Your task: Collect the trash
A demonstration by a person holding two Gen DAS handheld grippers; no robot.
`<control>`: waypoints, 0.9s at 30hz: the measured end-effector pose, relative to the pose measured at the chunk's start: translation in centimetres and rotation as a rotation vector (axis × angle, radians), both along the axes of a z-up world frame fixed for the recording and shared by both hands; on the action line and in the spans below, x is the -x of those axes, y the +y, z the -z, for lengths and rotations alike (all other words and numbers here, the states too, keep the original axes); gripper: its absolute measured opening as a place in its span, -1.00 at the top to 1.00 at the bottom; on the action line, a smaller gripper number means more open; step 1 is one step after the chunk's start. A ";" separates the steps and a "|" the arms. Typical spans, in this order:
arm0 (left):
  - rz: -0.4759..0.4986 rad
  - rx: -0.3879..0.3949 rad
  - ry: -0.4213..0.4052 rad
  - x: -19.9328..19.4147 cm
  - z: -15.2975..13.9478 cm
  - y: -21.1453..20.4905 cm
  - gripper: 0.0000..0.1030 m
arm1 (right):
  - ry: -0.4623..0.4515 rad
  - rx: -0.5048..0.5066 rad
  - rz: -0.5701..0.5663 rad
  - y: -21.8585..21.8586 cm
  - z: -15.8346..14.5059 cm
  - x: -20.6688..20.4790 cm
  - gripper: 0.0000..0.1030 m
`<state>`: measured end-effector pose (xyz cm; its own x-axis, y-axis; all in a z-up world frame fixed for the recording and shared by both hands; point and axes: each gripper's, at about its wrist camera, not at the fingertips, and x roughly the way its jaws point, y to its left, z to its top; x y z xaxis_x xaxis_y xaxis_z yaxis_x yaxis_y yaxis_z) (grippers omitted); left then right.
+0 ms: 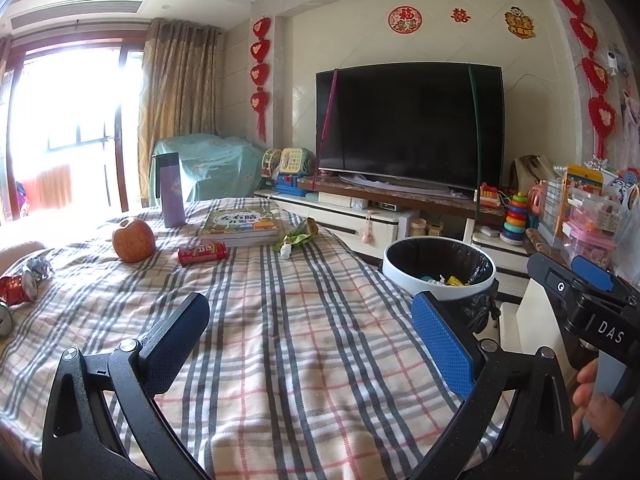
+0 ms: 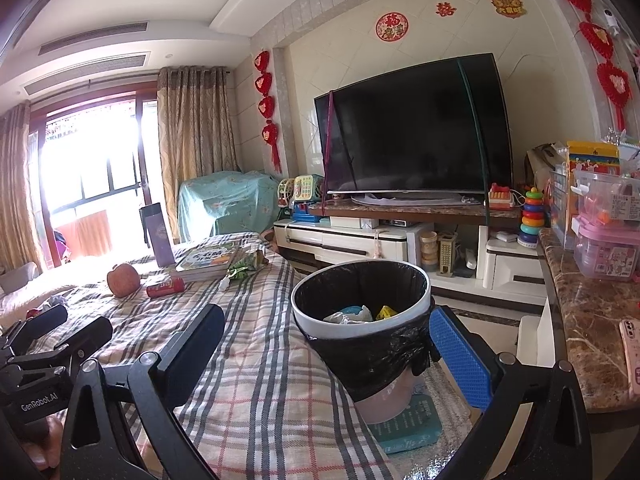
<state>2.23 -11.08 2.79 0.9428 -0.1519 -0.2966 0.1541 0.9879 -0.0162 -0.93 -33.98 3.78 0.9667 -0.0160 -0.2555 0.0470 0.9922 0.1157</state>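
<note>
**Both grippers empty over the plaid cloth, bin at the right**

The left gripper [image 1: 310, 344] hangs spread wide and empty above the plaid cloth [image 1: 280, 320]; the right gripper [image 2: 328, 344] is likewise splayed, holding nothing, its blue pad beside the bin's black liner.

Across the middle of the left wrist view, several things lie around the trash. An apple [image 1: 133, 239] sits at centre left, a purple bottle [image 1: 172, 190] stands upright behind it, and a stack of books [image 1: 240, 222] lies flat to its right. The red can [image 1: 203, 253] lies on its side just in front of the books, its long axis running left to right across the frame. The green wrapper [image 1: 298, 235] is crumpled at the books' right corner, trailing toward the lower left. Nothing stands between the grippers and these pieces.

At the left edge, only the left wrist view shows crushed red and silver foil [image 1: 24, 282].

The trash bin [image 2: 360, 300], at centre in the right wrist view, stands off the cloth's right edge on a teal box [image 2: 408, 426], with scraps inside. That view alone shows a pink phone [image 2: 632, 356] on the marble counter [image 2: 592, 312] at the right edge.
</note>
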 end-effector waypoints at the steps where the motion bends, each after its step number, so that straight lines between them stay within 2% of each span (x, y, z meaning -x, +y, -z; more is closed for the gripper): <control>1: 0.001 0.000 0.001 0.0 0.0 0.0 -1.00 | 0.000 -0.001 -0.001 0.0 0.0 0.0 -1.00; 27: 0.014 0.000 0.010 -0.5 0.4 0.1 -1.00 | 0.022 -0.011 -0.012 0.3 0.4 -0.8 -1.00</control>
<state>2.76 -11.01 2.43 0.9376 -0.1647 -0.3061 0.1673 0.9857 -0.0180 -0.14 -33.71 3.39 0.9610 -0.0013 -0.2764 0.0375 0.9914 0.1256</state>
